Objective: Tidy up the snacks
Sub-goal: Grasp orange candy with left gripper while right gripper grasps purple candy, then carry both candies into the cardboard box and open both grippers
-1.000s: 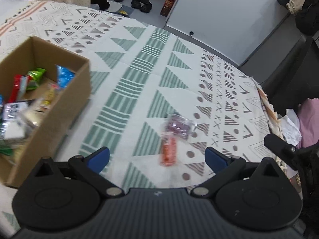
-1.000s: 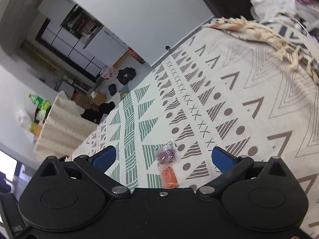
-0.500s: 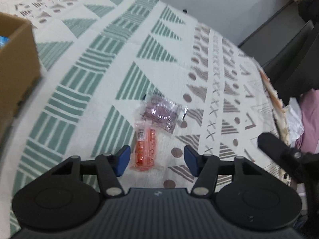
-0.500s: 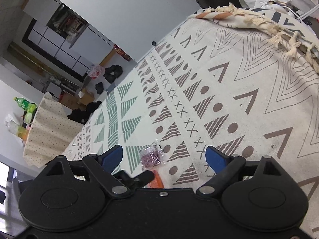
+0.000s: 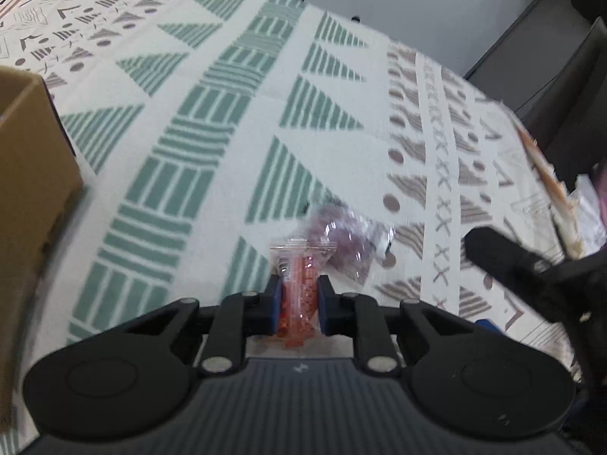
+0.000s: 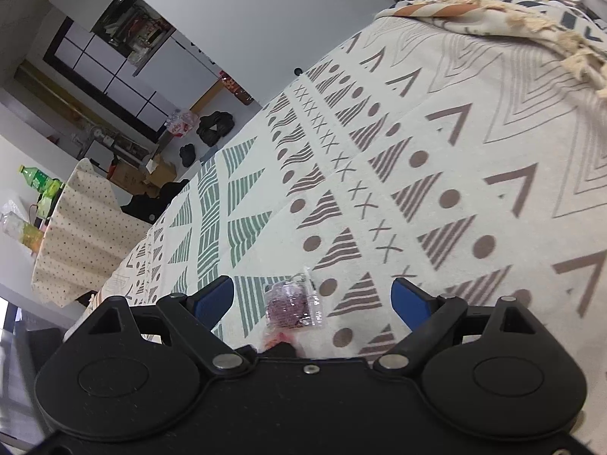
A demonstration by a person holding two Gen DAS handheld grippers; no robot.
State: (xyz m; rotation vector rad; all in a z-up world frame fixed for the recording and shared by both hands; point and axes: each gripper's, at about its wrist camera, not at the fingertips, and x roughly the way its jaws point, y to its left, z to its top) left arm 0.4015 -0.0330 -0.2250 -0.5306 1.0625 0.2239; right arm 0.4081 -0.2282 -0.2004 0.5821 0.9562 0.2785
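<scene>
A: Where are the snacks now?

B: The orange snack packet lies on the patterned cloth, and the left gripper is clenched on its near half. The purple snack packet lies just beside it, a little farther and to the right, perhaps touching. It sits between the wide, released fingers of the right gripper, but the pads do not press it.

A: How will they handle?

B: I think both are light, with thin, slippery, crinkly film. The content may crush, so squeeze gently. Hold across the filled middle, not the flat sealed edge.

A: And the cardboard box?

B: At the left, well apart from both packets.
</scene>
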